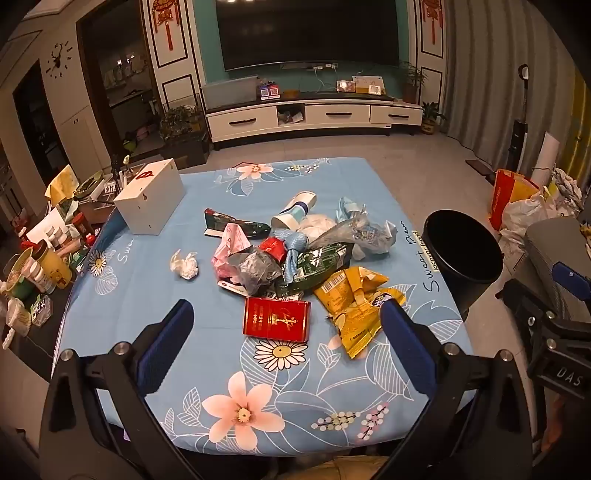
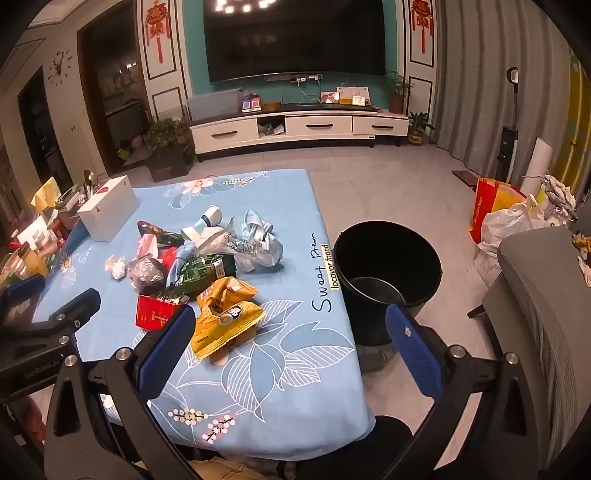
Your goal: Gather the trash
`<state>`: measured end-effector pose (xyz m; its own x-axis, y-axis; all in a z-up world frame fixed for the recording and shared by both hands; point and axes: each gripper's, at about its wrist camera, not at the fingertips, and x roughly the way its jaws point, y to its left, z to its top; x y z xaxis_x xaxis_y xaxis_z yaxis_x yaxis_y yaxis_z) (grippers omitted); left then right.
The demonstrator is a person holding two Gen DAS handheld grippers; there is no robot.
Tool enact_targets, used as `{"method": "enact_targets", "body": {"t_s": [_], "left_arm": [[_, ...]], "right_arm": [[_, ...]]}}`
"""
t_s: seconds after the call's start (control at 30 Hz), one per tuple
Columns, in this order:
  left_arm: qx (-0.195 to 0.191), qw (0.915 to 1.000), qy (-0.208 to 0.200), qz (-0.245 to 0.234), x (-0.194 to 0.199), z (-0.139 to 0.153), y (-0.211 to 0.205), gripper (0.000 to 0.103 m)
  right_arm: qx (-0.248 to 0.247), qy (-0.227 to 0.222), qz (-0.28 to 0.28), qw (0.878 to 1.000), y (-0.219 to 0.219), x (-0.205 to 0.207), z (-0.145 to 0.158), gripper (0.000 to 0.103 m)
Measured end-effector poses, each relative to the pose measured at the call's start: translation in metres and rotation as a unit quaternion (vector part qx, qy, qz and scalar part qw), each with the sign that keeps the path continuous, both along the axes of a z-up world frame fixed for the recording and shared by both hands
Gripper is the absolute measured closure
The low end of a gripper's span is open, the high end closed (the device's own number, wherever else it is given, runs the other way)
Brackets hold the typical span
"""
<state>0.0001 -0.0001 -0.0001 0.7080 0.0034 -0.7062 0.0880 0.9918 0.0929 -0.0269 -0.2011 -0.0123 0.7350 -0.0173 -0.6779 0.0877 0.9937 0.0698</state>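
A living room with a dark wall-mounted television (image 1: pixel 308 33) above a white TV cabinet (image 1: pixel 314 116) surrounds a table under a blue floral cloth (image 1: pixel 207 206) printed "Sweet". A black trash bucket (image 2: pixel 388 258) stands on the tiled floor just beside the table's right edge. The trash pile (image 1: pixel 295 251) lies mid-table: a yellow snack bag (image 1: pixel 356 306), a red cigarette box (image 1: pixel 277 319), a green wrapper (image 1: pixel 314 267). A white box (image 1: pixel 149 201) sits far left. Left gripper (image 1: pixel 286 325) and right gripper (image 2: pixel 291 328) hover spread wide, grasping nothing.
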Motion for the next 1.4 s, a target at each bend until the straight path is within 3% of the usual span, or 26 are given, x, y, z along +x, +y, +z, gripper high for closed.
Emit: {"method": "enact_targets", "body": {"t_s": [1.4], "left_arm": [[0.001, 1.0, -0.003, 0.001, -0.0007, 0.001, 0.003, 0.002]], "right_arm": [[0.001, -0.009, -0.004, 1.0, -0.0031, -0.004, 0.0069, 0.002]]}}
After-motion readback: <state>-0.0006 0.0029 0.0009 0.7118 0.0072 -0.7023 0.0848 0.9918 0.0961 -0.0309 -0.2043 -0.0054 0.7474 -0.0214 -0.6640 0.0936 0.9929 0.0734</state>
